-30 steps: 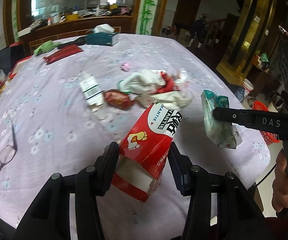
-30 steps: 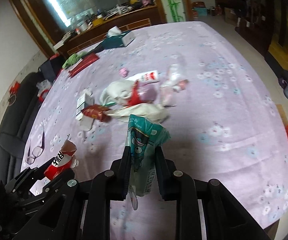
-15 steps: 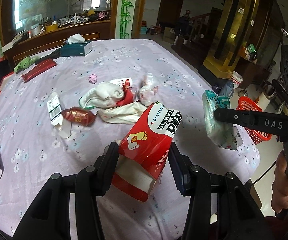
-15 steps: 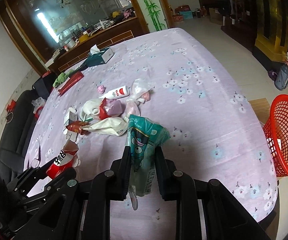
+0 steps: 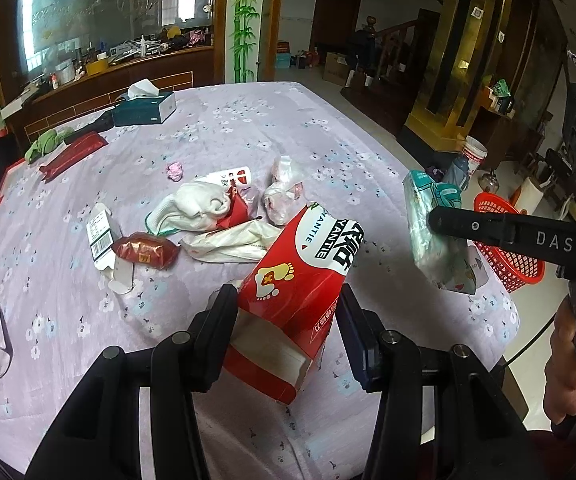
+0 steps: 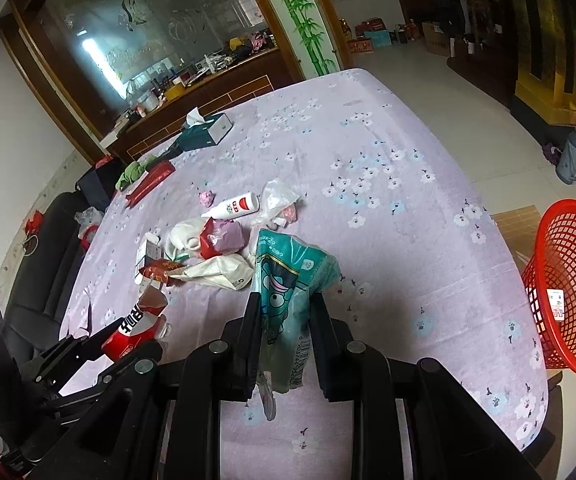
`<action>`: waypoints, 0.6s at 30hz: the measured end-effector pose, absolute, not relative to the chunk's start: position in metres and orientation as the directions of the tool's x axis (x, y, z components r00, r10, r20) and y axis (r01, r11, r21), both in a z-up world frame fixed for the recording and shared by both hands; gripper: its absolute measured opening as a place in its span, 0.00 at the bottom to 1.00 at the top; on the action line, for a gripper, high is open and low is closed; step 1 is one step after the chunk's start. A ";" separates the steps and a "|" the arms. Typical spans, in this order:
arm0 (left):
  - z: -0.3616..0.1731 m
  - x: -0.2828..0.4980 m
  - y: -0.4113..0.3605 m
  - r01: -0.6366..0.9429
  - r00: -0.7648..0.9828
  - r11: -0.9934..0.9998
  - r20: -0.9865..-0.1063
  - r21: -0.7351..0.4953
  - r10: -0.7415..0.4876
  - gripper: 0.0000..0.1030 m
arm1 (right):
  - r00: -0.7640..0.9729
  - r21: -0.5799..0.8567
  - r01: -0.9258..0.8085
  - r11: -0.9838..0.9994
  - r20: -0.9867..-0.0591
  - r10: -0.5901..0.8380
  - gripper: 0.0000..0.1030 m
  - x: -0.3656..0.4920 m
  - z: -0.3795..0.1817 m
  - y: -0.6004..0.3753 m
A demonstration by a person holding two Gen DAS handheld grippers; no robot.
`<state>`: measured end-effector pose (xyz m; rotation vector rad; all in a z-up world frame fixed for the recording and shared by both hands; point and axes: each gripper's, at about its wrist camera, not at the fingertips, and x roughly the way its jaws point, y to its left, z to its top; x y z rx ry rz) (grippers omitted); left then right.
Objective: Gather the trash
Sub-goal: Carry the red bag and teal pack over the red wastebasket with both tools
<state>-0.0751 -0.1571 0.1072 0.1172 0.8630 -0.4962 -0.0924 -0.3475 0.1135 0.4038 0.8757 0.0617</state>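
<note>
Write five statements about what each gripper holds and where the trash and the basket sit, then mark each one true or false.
1. The left gripper is shut on the red carton. True.
2. The right gripper is open with nothing between its fingers. False: it is shut on the teal wrapper.
3. The red basket stands on the table. False: it sits on the floor, beyond the table's edge.
4. A pile of trash lies on the cloth, including a white bottle lying on its side. True.
5. The tissue box is gripped by the left gripper. False: it rests at the table's far side, apart from both grippers.
</note>
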 end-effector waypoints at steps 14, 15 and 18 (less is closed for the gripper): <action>0.108 -0.080 -0.186 0.501 0.526 0.861 -0.760 -0.085 -0.381 0.47 | 0.642 0.400 0.147 0.905 -0.734 0.220 0.23 -0.105 0.110 -0.376; 0.107 -0.080 -0.187 0.505 0.524 0.859 -0.760 -0.086 -0.384 0.47 | 0.641 0.402 0.153 0.903 -0.736 0.219 0.23 -0.106 0.109 -0.378; 0.106 -0.079 -0.196 0.521 0.514 0.849 -0.762 -0.089 -0.395 0.47 | 0.638 0.404 0.170 0.899 -0.740 0.212 0.23 -0.111 0.107 -0.384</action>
